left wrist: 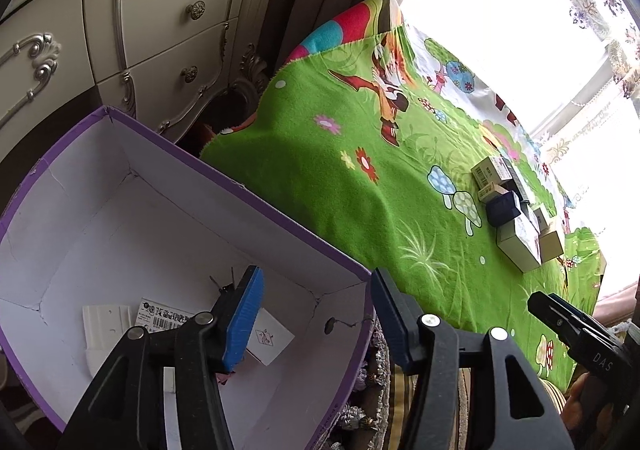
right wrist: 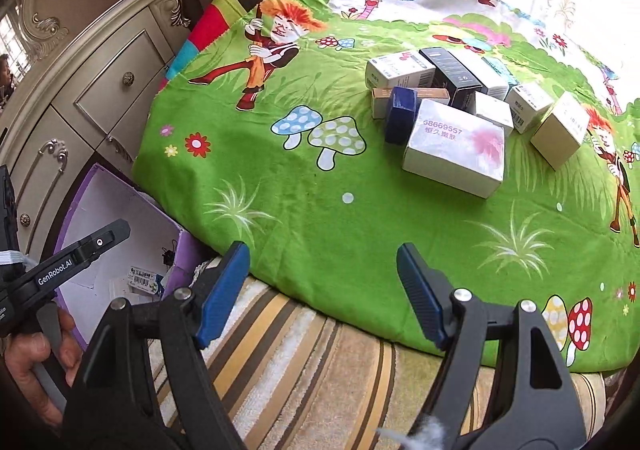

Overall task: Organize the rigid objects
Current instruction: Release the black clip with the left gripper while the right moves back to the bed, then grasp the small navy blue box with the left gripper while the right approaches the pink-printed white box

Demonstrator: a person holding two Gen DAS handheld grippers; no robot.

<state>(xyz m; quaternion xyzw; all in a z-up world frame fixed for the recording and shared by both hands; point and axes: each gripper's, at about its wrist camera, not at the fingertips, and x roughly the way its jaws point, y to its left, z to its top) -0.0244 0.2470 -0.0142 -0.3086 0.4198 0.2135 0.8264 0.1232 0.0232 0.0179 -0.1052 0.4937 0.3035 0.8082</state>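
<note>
A: Roughly ten small boxes (right wrist: 460,105) sit bunched on the green cartoon blanket (right wrist: 280,177), well apart from the purple bin (left wrist: 168,234) that stands beside the blanket's edge. A few flat packets (left wrist: 168,320) already lie on the bin's floor.

B: And the grippers?

A: The left gripper (left wrist: 316,318) hangs over the bin's near wall, jaws apart, nothing between them. The right gripper (right wrist: 322,290) is likewise open and empty, over the striped cover (right wrist: 300,362) on the near side of the blanket, between bin and boxes.

B: What might go wrong?

A: The boxes touch and overlap, so closing on the big white box (right wrist: 456,149) could nudge the dark blue box (right wrist: 400,115) beside it. The soft blanket may let them tip. A careless drop could also clip the bin's rim.
</note>
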